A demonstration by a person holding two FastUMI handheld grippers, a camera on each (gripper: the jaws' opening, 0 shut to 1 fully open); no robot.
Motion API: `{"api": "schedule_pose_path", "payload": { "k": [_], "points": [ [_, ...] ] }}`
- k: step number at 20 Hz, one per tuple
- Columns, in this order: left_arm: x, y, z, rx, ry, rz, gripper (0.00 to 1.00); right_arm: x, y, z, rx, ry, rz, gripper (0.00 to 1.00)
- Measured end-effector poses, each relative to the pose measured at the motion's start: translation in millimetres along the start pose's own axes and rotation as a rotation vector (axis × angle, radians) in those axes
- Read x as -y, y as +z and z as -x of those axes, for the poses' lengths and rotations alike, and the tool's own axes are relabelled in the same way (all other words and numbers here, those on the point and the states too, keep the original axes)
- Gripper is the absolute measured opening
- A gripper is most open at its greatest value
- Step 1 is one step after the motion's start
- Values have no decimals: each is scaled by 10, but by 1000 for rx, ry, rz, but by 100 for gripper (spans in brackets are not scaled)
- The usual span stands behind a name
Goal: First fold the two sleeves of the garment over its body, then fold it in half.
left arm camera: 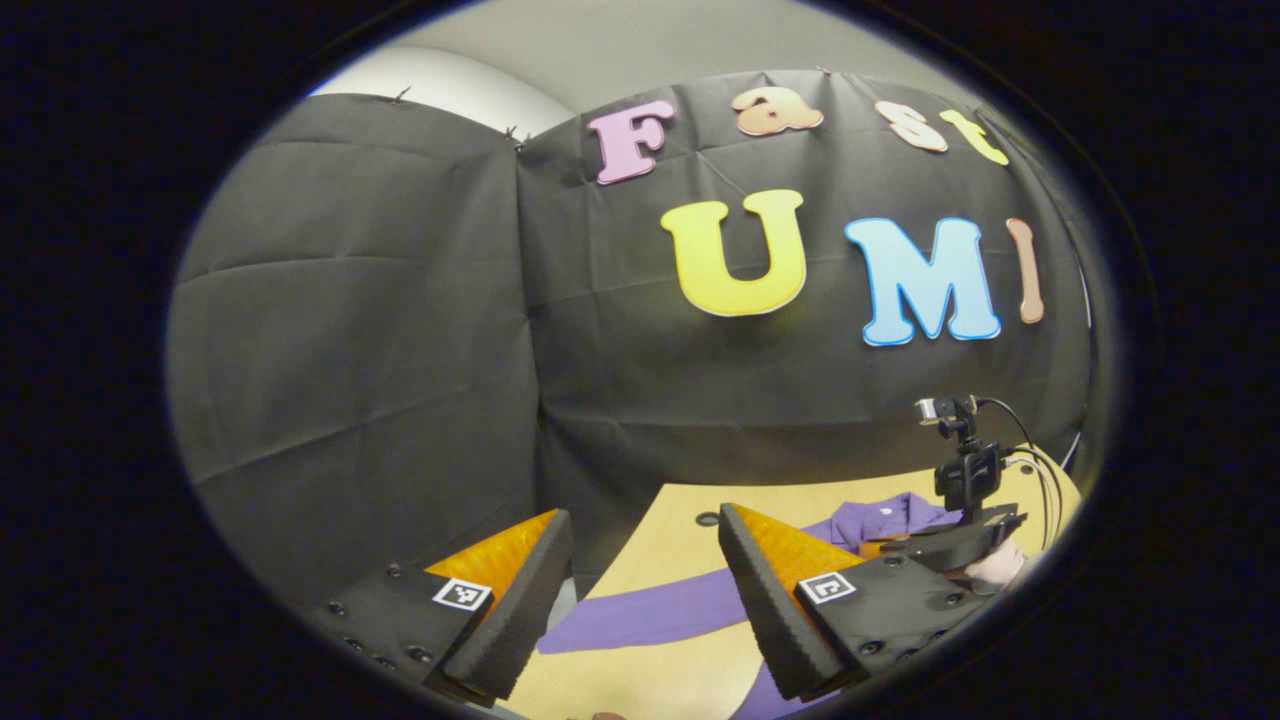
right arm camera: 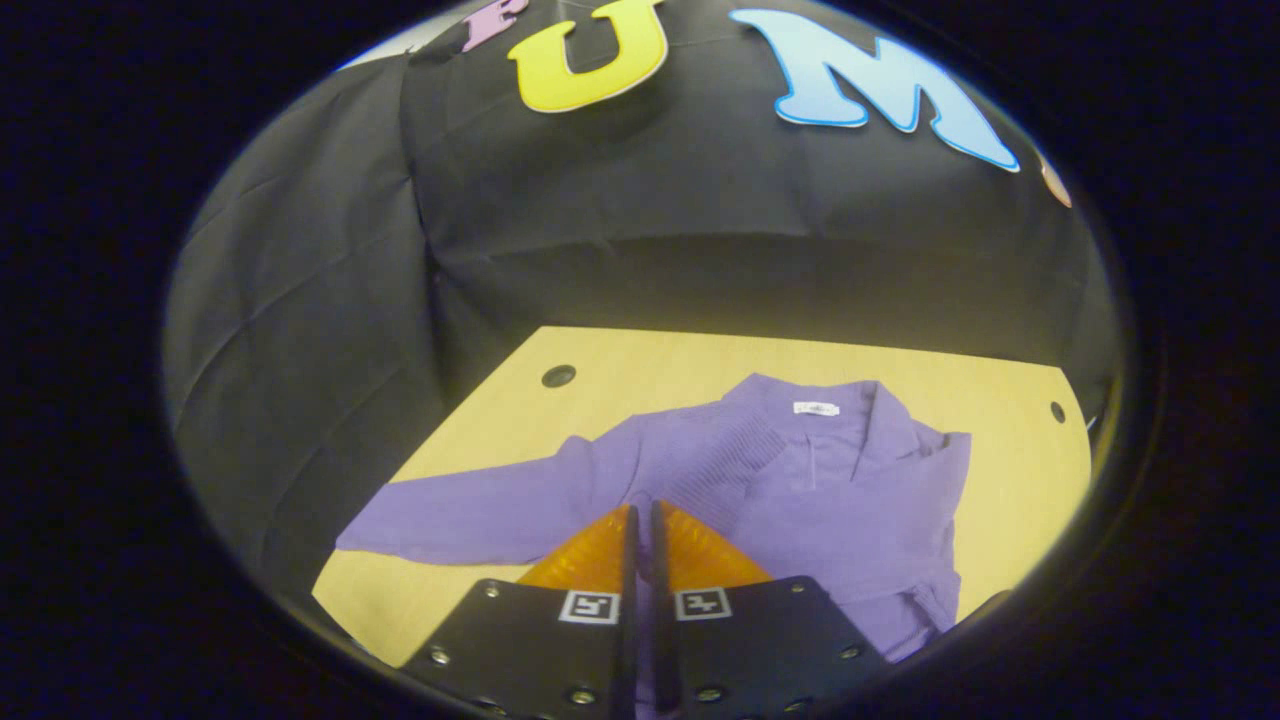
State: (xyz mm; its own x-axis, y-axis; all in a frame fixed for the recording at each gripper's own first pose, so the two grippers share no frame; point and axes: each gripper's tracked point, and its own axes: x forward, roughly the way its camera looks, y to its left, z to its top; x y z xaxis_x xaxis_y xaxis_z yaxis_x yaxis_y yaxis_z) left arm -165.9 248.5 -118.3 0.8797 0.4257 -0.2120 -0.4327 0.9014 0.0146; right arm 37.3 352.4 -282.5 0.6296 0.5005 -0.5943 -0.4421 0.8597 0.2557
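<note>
With the left claw [left arm camera: 645, 600] spread and the right claw [right arm camera: 641, 545] pressed together, the garment's [right arm camera: 800, 490] outstretched sleeve [right arm camera: 480, 515] is judged next to be gripped.

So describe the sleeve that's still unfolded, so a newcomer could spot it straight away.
On the pale wooden table lies a purple garment. Its spread sleeve reaches flat across bare wood toward the table's edge, away from the collar, while the opposite side lies bunched against the body.
</note>
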Motion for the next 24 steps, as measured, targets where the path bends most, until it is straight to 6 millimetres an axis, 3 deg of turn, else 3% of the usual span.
{"api": "schedule_pose_path", "payload": {
  "k": [2,3,4,8,9,12,18,24],
  "points": [
    [-107,-56,-8,-9,16,9,99,-94,-75,-45,-23,15,4,11],
    [-164,-104,-22,-14,20,14,93,-113,-141,-1,-34,34,-2,17],
    [-201,-146,-28,-19,22,19,93,-137,-140,10,-38,35,-2,25],
    [-309,-395,-103,-47,30,26,99,-263,-102,40,-26,51,6,26],
    [-345,-471,-123,-54,33,25,96,-284,-85,68,-24,54,5,26],
    [-446,-756,-235,-87,47,36,99,-329,-4,191,-5,62,3,26],
    [-722,-1733,-603,-232,75,97,100,-315,60,565,27,64,18,26],
    [-971,-2650,-1100,-358,102,136,99,-72,-71,1029,29,24,11,26]
  ]
}}
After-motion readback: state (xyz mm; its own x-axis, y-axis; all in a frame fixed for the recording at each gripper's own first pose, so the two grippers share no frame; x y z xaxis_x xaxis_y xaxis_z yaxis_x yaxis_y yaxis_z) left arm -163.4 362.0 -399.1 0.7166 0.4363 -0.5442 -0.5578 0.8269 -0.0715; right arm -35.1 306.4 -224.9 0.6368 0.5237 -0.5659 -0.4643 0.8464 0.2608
